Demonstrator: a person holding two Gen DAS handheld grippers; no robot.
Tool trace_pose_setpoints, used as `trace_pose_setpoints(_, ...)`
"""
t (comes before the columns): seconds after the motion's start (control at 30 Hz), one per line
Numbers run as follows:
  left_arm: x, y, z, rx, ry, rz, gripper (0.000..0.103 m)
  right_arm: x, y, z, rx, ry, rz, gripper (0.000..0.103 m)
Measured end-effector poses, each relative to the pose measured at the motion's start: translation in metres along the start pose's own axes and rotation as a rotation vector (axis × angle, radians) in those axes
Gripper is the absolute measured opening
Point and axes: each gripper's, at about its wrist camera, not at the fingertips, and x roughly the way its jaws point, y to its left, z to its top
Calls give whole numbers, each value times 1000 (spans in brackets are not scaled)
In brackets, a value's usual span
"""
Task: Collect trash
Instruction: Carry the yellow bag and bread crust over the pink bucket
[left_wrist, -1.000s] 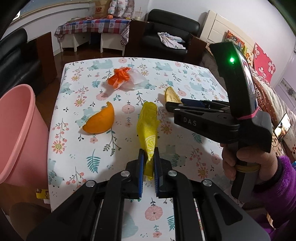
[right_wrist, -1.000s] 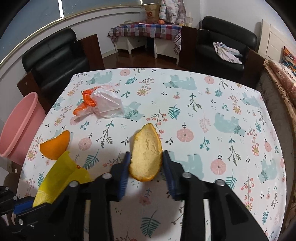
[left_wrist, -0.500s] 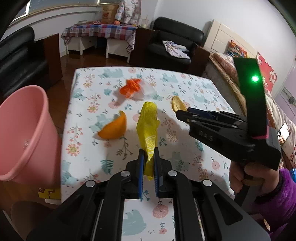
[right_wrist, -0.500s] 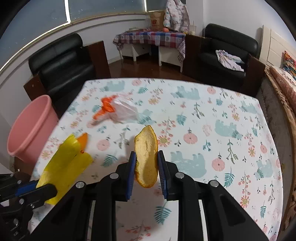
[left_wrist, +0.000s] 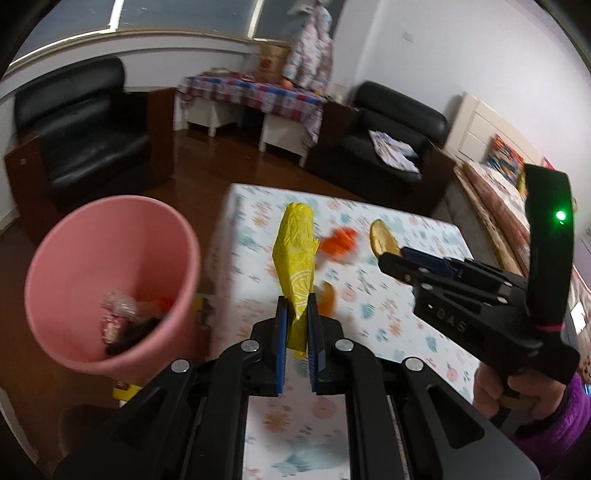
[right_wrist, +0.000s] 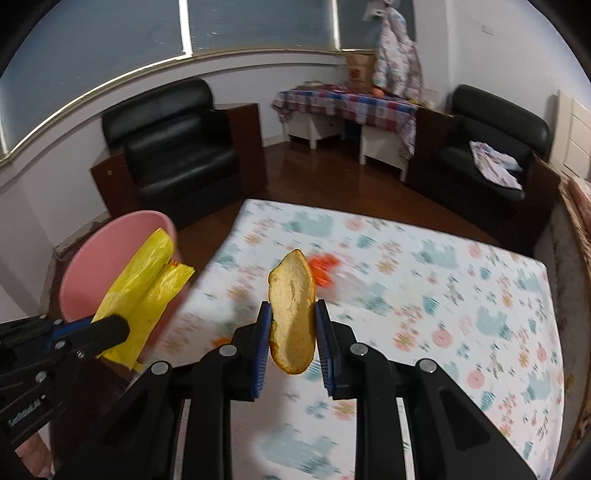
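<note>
You're carrying both loads binward: left hand-held gripper (left_wrist: 295, 332) is clamping the yellow wrapper (left_wrist: 295, 251), right hand-held gripper (right_wrist: 293, 336), jaws just closed, is pinching the peel (right_wrist: 291, 310). Next, release both over the pink bin (left_wrist: 110, 266).

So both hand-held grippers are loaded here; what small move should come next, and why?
Probably carry the left hand-held gripper over the pink bin and release. It pinches the yellow wrapper, lifted off the table beside the bin. The right hand-held gripper holds the peel, farther away.
</note>
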Motion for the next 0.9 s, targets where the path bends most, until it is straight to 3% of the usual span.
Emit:
trace_pose_setpoints(0.37, -27, 65, 7, -98, -85, 188, 9, 15, 81, 30, -111, -12, 136, 23)
trace_pose_setpoints(0.63, -22, 96, 1, -135, -73, 288, 9, 41, 131, 39, -167, 23, 202, 23)
trace_pose_setpoints(0.9, -8, 124, -3, -188, -46, 340, 9, 66, 168, 38, -225, 51, 225, 23)
